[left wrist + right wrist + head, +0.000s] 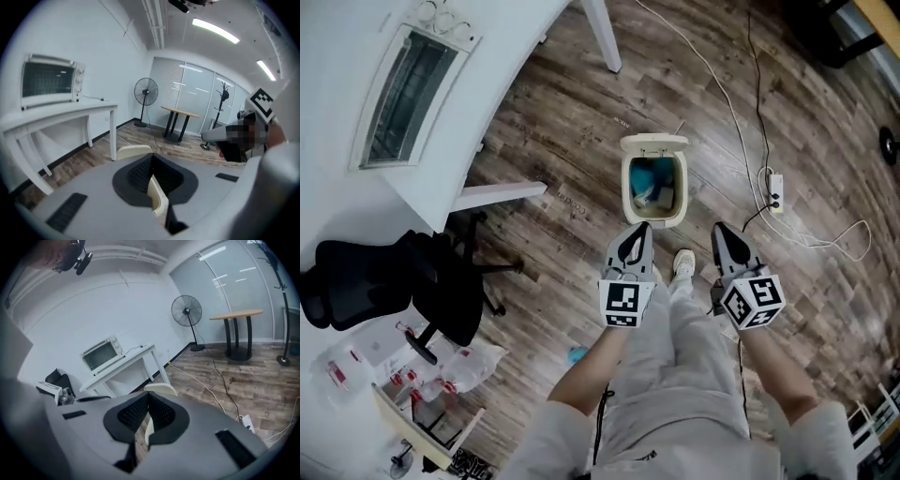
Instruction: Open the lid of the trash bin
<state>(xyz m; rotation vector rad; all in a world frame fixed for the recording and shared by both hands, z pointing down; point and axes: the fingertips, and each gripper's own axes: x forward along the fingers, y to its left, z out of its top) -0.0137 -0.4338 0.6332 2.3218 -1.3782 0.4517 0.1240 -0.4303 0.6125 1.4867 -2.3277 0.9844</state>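
I'm holding both tools low and pointing ahead because the trash bin (625,187) is sitting on the floor right in front of my feet. The left tool (639,232) is hovering at the bin's near rim, and I can't tell if it's touching; the right tool (721,232) is hanging off to the bin's right, apart from it; both are pressed together at the tips, pinching nothing. The lid (654,142) is standing up at the far edge, so the bin's gaping open with blue stuff inside; I'm guessing the job's basically done.
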